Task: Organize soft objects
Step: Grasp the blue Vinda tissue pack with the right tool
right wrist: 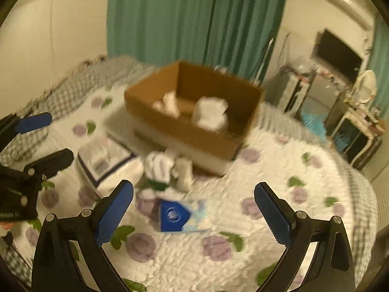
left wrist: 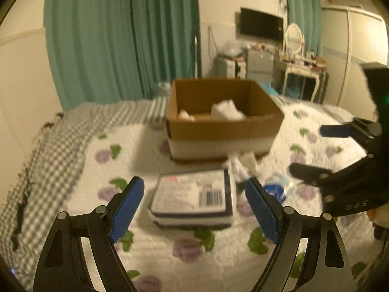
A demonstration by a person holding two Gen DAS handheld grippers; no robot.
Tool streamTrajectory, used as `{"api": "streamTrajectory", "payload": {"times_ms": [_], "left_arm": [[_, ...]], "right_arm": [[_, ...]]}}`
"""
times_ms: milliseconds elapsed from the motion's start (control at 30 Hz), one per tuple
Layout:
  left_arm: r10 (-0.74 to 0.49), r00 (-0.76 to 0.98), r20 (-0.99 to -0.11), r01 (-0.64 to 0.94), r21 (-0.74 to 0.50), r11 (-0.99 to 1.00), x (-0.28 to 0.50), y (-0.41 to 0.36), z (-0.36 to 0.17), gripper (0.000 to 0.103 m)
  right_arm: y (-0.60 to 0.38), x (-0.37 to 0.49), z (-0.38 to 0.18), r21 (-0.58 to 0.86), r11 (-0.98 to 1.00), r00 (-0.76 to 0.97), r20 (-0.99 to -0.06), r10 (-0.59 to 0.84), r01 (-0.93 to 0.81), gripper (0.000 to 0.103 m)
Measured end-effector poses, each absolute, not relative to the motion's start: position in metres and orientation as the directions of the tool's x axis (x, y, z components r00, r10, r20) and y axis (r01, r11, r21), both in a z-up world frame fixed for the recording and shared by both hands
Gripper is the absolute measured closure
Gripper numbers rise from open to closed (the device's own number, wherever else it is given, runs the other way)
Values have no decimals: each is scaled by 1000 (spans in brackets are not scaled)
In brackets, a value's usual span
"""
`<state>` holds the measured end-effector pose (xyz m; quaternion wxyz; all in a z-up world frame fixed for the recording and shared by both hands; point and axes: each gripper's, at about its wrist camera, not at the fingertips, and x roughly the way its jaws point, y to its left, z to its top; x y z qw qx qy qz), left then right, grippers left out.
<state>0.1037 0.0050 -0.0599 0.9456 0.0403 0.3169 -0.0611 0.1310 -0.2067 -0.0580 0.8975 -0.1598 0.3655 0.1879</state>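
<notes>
A brown cardboard box [left wrist: 223, 127] [right wrist: 184, 133] stands on the floral quilt and holds white soft items [left wrist: 227, 110] [right wrist: 210, 114]. In front of it lie a flat white pack with a barcode [left wrist: 192, 198] [right wrist: 102, 158], crumpled white soft items [left wrist: 240, 164] [right wrist: 159, 166] and a blue-and-white tissue pack [left wrist: 276, 189] [right wrist: 180, 215]. My left gripper [left wrist: 194, 206] is open and empty, just above the barcode pack. My right gripper [right wrist: 194, 209] is open and empty, above the blue tissue pack. Each gripper shows in the other's view, the right [left wrist: 308, 150] and the left [right wrist: 46, 138].
The bed has a white quilt with purple flowers [right wrist: 216, 245] and a grey checked blanket [left wrist: 48, 150] on the left. Teal curtains [left wrist: 121, 36] hang behind. A dresser with mirror [left wrist: 295, 48], a TV [left wrist: 261, 24] and cluttered shelves stand at the far right.
</notes>
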Motion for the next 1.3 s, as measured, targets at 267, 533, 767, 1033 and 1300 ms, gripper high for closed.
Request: {"api": "streamTrajectory", "payload": {"times_ms": [267,533,767,1033,1300], "left_arm": [[-119,734,-669,166,6,986,109,8,-97,17],[-181,688,-703,184,-72,980,118,15,-116,17],[-201,694,-691,204,-78,976,108,12,-108,17],[-214,690,-692,203,-99,974,111,18,-107,17],[-220,680,-699,258,-52,965,125,-8,-113,18]], "right_arm": [[-192,159,-133,-153,858,508,-850,138,-490,3],[-210,180,-154,-64,905,428,-894,136,-420,3],[-207,186,-174,-59,900,352,-930,107,-431,29],[-226,176,-130,-46,910,458,-874,163,-413,29],[-237,176,-111,-50,926,494,-856,154,-375,29]]}}
